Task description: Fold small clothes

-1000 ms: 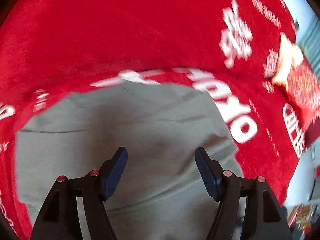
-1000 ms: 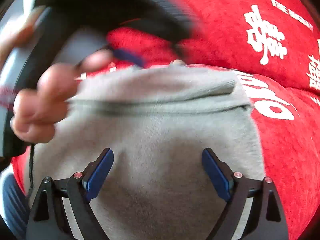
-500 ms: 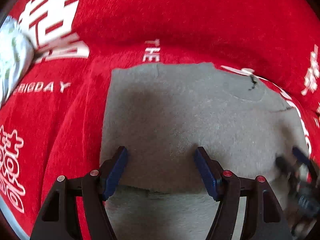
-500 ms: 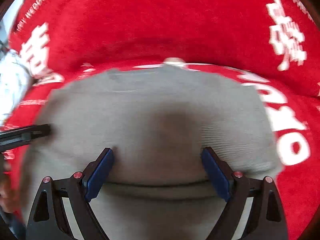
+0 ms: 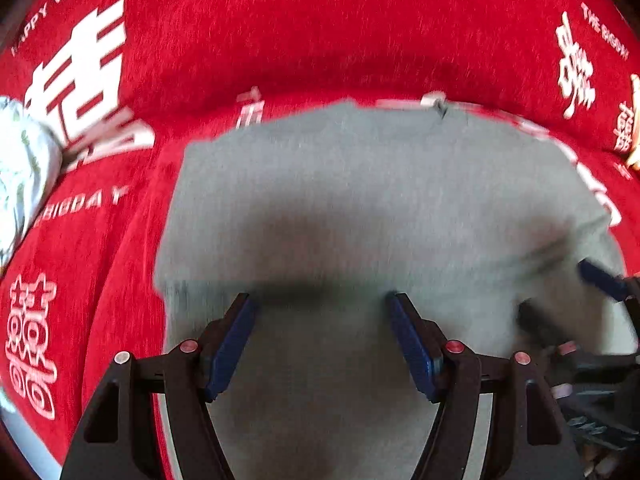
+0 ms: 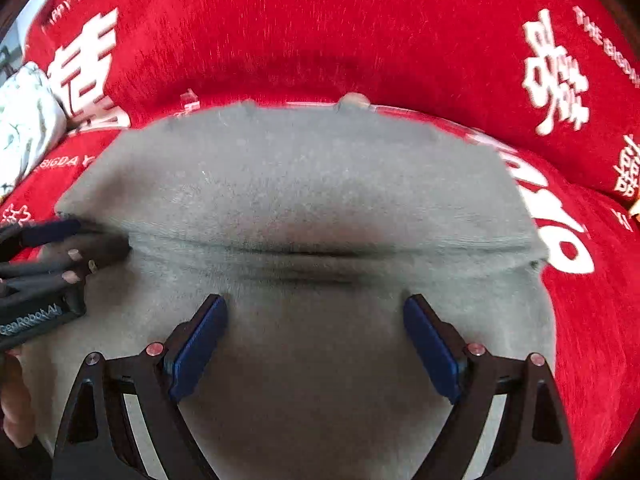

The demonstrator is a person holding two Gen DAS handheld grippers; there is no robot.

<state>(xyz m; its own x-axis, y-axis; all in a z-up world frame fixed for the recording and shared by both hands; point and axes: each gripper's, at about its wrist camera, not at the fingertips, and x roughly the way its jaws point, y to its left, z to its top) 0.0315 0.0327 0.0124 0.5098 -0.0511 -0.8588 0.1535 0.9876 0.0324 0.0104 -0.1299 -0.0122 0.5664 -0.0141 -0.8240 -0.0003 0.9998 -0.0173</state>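
A grey knit garment [image 5: 360, 200] lies flat on a red cloth with white lettering [image 5: 320, 32]. It also shows in the right wrist view [image 6: 312, 184], with a folded layer whose edge runs across at mid-height. My left gripper [image 5: 322, 316] is open and empty just above the garment's near-left part. My right gripper [image 6: 316, 320] is open and empty above the garment's near-right part. Each gripper shows at the edge of the other's view: the right one [image 5: 568, 304], the left one [image 6: 72, 236].
A white patterned cloth [image 5: 20, 176] lies at the far left on the red cloth; it also shows in the right wrist view [image 6: 28, 120]. A yellow and red packet [image 5: 634, 128] peeks in at the right edge.
Both grippers have swung over the garment and now sit side by side above its near part. The left hand no longer crosses the right wrist view. Both stayed open.
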